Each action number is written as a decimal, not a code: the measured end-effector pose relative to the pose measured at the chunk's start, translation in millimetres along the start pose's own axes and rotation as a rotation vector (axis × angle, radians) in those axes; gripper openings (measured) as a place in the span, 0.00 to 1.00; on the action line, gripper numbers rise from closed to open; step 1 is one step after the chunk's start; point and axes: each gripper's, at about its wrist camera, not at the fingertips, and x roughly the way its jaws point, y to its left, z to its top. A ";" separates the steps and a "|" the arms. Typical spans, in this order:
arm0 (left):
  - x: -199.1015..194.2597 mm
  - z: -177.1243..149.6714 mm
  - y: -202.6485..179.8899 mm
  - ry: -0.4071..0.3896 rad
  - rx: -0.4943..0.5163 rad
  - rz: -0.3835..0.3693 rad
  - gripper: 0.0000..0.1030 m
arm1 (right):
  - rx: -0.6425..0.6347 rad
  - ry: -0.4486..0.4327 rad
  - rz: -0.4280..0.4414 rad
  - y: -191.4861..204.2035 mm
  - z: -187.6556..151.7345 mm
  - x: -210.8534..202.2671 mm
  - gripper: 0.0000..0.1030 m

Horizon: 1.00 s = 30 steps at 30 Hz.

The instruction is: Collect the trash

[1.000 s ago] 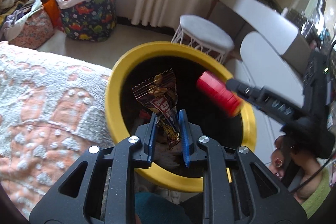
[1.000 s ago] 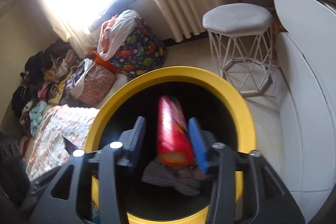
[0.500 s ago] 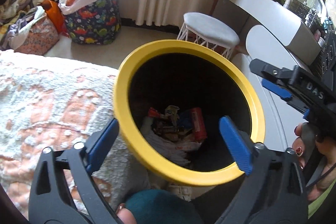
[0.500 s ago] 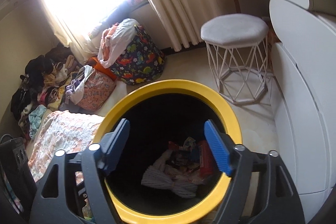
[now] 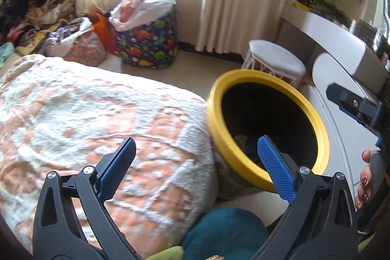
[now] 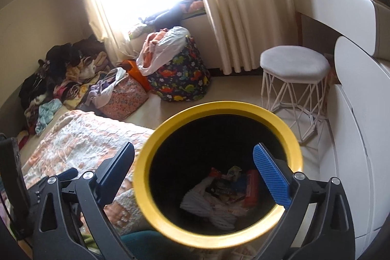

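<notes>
Looking past your tools, the bed [image 5: 102,113] with its peach-and-white blanket lies left of the yellow-rimmed bin [image 6: 146,191], touching its side. Trash [image 6: 226,191] sits at the bin's bottom: wrappers, a red packet, white crumpled paper. Your right hand-held gripper [image 6: 197,172] hangs over the bin's mouth, jaws just spread wide, empty. Your left hand-held gripper [image 5: 195,162], just opened too and empty, straddles the bin's left rim.

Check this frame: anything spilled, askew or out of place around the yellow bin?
Nothing stands out. The trash lies inside the yellow bin, none on its rim or the blanket. Both the left claw and right claw have just opened and hold nothing.
</notes>
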 end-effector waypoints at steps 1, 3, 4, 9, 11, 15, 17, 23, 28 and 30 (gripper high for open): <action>-3.4 0.3 3.9 -0.007 -0.008 0.006 0.89 | -0.015 -0.008 -0.001 5.5 -1.1 -2.0 0.93; -11.4 -0.3 13.1 -0.024 -0.027 0.019 0.89 | -0.037 -0.020 0.001 14.5 -3.4 -5.6 0.93; -16.0 -1.4 18.5 -0.034 -0.035 0.027 0.89 | -0.044 -0.024 0.002 18.5 -5.2 -7.2 0.93; -35.3 -5.8 36.5 -0.080 -0.060 0.060 0.89 | -0.071 -0.042 -0.001 38.8 -14.6 -15.2 0.94; -43.5 -9.3 41.7 -0.103 -0.065 0.069 0.89 | -0.065 -0.065 0.009 43.4 -19.7 -21.4 0.94; -59.7 -19.3 49.8 -0.154 -0.057 0.082 0.89 | -0.084 -0.119 0.020 56.6 -34.3 -36.8 0.94; -65.6 -22.6 51.5 -0.177 -0.052 0.094 0.89 | -0.104 -0.163 0.020 63.1 -39.3 -45.2 0.94; -89.1 -35.1 59.4 -0.239 -0.052 0.119 0.89 | -0.170 -0.306 -0.007 77.9 -55.6 -68.6 0.94; -101.7 -44.8 65.0 -0.282 -0.048 0.139 0.89 | -0.206 -0.345 0.005 87.3 -68.8 -73.6 0.94; -106.4 -47.5 66.2 -0.301 -0.049 0.142 0.89 | -0.228 -0.361 0.003 91.0 -72.7 -74.8 0.94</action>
